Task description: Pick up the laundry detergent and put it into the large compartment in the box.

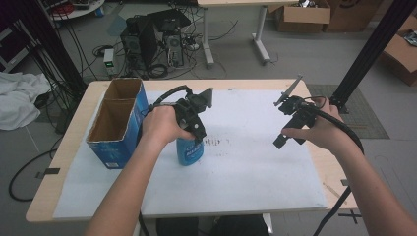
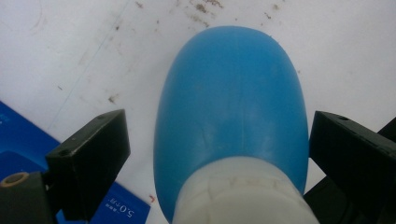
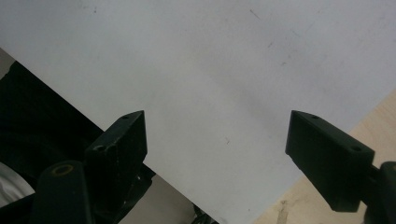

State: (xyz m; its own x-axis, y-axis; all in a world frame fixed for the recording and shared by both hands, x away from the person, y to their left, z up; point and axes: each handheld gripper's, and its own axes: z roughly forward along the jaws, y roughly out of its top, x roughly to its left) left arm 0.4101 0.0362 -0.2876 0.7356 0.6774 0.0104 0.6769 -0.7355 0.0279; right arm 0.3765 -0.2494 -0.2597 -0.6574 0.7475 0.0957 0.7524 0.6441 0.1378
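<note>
Left gripper (image 2: 219, 140) hangs over a blue bottle (image 2: 231, 107) standing upright on the white sheet (image 1: 246, 162), just right of an open blue box (image 1: 118, 125); its jaws are spread either side of the bottle, the left one clear of it. Right gripper (image 3: 217, 135), well apart, is held above bare sheet, jaws wide.

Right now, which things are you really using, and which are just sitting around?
In use:
- blue bottle, between the open left tool
- blue cardboard box right beside it, likely

Just around:
- right tool, open over bare white mat
- white cloth
- computer tower on the floor
</note>
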